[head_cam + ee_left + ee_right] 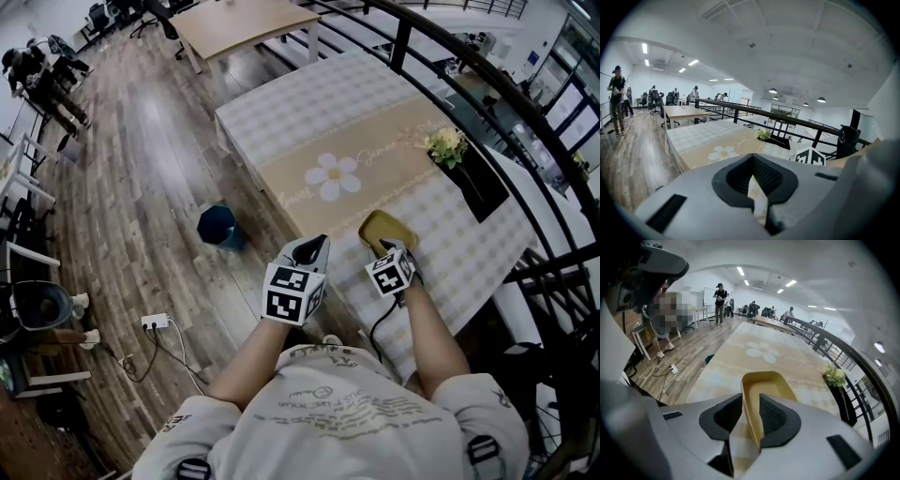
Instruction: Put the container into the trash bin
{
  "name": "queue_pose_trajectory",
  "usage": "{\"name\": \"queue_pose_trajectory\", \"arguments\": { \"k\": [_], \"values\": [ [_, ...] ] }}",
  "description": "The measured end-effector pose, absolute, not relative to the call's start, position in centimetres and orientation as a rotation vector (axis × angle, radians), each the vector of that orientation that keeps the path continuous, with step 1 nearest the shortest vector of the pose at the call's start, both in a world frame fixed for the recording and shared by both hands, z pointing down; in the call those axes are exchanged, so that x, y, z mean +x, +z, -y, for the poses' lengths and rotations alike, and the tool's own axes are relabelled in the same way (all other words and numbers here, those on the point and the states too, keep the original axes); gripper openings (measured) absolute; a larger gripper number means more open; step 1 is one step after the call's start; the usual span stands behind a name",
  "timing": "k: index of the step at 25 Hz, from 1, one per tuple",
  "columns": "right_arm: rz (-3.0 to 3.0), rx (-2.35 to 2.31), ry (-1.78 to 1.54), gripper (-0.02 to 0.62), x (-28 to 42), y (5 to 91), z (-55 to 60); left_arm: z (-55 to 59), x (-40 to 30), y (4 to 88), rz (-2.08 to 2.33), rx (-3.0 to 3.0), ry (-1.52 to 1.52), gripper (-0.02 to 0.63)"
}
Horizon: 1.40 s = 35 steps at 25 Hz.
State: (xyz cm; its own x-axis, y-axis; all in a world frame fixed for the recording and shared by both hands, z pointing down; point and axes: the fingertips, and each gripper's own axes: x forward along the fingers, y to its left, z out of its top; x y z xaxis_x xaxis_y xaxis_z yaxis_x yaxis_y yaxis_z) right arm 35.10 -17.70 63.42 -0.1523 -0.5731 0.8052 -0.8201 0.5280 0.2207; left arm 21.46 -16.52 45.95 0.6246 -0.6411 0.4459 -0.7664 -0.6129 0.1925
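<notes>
Floor (141, 187): wood boards, left of the table. A power strip (155, 322) and its cable lie on it near the person, a snag risk if they step that way.

Table (281, 122): covered with a checked cloth with a daisy print. The cloth is loose fabric, so a jaw dragging on it could bunch it up and shift what stands on it.

Trash bin (220, 227): dark teal, upright on the floor just off the table's left edge, well apart from the container and lower. Its mouth looks narrow, so a release from high up or off-centre would likely miss.

Container (386, 230): shallow yellow tray on the cloth near the table's near edge, not lifted. One side wall stands between the right jaws (768, 385). A pinch on that single thin wall would probably let the tray swing down or slip on the carry.

Right gripper (750, 401): jaws spread, straddling the tray's wall without clamping it. Closing too shallow could flick the tray away across the cloth.

Left gripper (754, 161): jaws pressed together, nothing in them, held over the table's edge left of the tray and giving it no support
</notes>
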Motion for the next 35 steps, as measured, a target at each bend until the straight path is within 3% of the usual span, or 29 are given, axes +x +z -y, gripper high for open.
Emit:
{"name": "queue_pose_trajectory", "arguments": {
  "k": [11, 13, 14, 35],
  "values": [
    [1.676, 0.960, 0.173, 0.115, 35.0, 67.7, 17.6, 15.9, 18.4, 46.1, 1.221, 2.427, 0.462, 0.005],
    [1.666, 0.966, 0.158, 0.025, 34.9, 67.7, 17.6, 15.5, 17.9, 46.2, 1.235, 2.416, 0.456, 0.005],
    [1.671, 0.970, 0.153, 0.015, 34.8, 67.6, 17.7, 15.3, 17.7, 46.2, 1.240, 2.413, 0.453, 0.005],
    [1.780, 1.047, 0.229, 0.009, 32.1, 56.1, 18.3, 15.6, 16.6, 45.0, 1.327, 2.362, 0.375, 0.005]
  ]
}}
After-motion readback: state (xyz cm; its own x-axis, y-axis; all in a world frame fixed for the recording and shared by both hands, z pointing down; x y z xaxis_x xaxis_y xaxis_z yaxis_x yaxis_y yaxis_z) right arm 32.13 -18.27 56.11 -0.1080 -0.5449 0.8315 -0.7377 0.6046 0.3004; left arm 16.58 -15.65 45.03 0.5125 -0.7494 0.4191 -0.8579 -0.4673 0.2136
